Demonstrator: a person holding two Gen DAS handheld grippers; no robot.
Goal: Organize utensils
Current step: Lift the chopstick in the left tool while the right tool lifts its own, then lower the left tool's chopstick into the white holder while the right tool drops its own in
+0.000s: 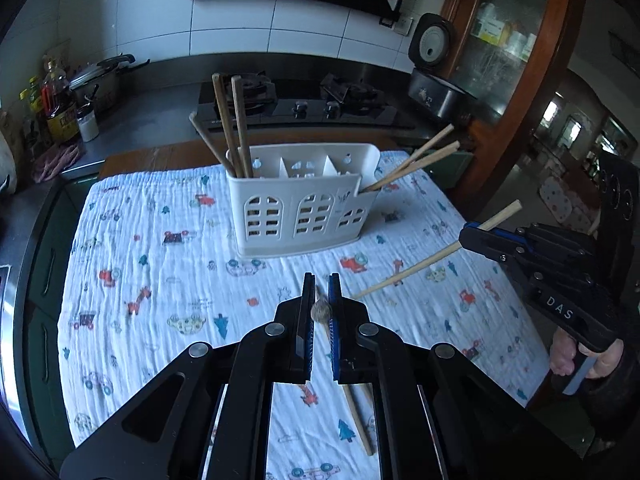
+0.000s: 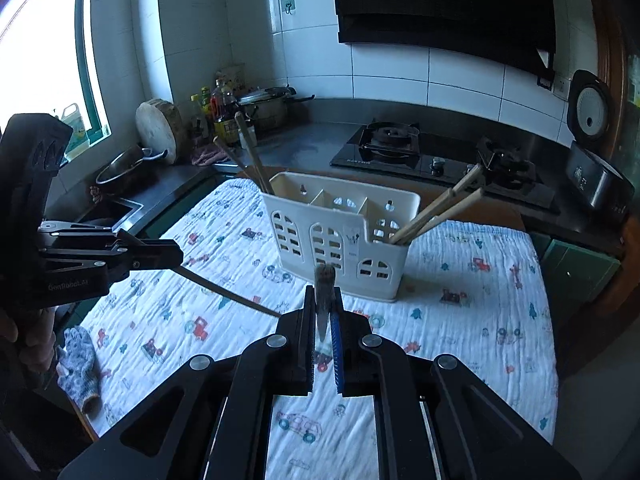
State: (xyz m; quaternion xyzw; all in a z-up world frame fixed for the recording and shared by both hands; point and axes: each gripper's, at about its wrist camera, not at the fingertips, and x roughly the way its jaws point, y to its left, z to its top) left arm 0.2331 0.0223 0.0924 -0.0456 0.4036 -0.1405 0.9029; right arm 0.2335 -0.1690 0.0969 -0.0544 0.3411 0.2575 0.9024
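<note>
Midway through sorting chopsticks into holder (image 1: pixel 304 200).
Five already stowed: three left compartment, two right; both grippers, left (image 1: pixel 321 300) and right (image 2: pixel 325 304), clenched on one chopstick each, above cloth (image 1: pixel 160 280), undelivered.

Dim, bluish daylight only. Window (image 2: pixel 44 52) at left of right wrist view blown out, hard glare. Cloth (image 1: pixel 160 264) evenly lit, shadows soft. Strong fisheye bending, black vignette at corners. Near chopstick tip (image 2: pixel 325 280) blurred; background sharp.
</note>
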